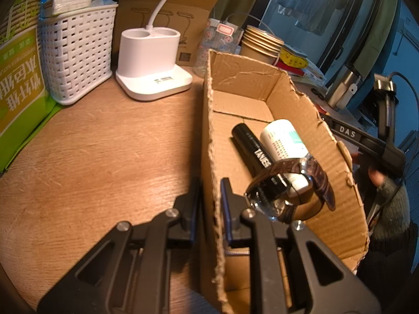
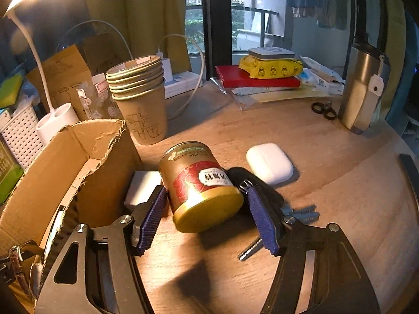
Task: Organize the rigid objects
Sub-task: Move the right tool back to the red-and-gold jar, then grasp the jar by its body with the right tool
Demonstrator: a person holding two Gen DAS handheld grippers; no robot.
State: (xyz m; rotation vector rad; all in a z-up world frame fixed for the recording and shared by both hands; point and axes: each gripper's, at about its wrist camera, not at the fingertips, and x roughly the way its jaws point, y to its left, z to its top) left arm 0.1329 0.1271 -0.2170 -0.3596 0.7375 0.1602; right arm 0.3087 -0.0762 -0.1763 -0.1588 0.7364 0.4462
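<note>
A torn cardboard box (image 1: 262,99) on the tabletop (image 1: 104,157) holds a black tube (image 1: 251,149) lettered "TANE". The left hand-held gripper (image 1: 209,201) pinches the box's wall; the right hand-held gripper (image 2: 207,209), spread, straddles a gold-lidded tin (image 2: 199,183) beside it.

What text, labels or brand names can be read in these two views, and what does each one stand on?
"TANE": black tube in the cardboard box.
"DAS": right gripper.
Chinese print, unreadable: white bottle, gold tin, green carton.
Barcode sticker on lamp base: too small.
</note>
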